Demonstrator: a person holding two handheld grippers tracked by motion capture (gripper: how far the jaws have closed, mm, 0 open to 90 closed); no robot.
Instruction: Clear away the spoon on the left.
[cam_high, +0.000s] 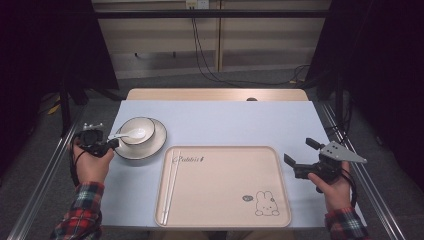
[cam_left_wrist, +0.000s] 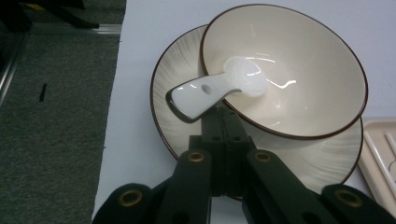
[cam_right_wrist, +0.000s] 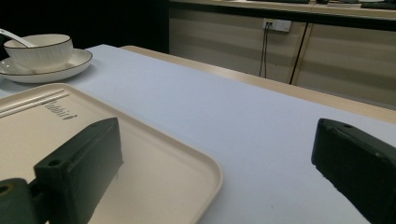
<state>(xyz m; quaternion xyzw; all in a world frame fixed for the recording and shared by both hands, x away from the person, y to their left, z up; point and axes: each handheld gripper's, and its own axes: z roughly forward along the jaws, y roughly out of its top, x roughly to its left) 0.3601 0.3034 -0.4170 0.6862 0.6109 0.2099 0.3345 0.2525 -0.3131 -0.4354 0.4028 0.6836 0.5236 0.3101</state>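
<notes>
We are seeing the left gripper with jaws closed together, clamping the near rim of the plate, just under the handle of the white spoon. The spoon is lying in the bowl, which is sitting on the plate left of the tray. The right gripper is hovering beside the tray's right edge, jaws wide apart, gripping nothing.

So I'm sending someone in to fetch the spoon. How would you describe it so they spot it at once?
Start at the pale blue table and look to its left side, beside the beige tray. There a cream bowl sits on a dark-rimmed plate. The spoon lies in that bowl, handle out over the rim: glossy white and short, unlike the chopsticks on the tray.
</notes>
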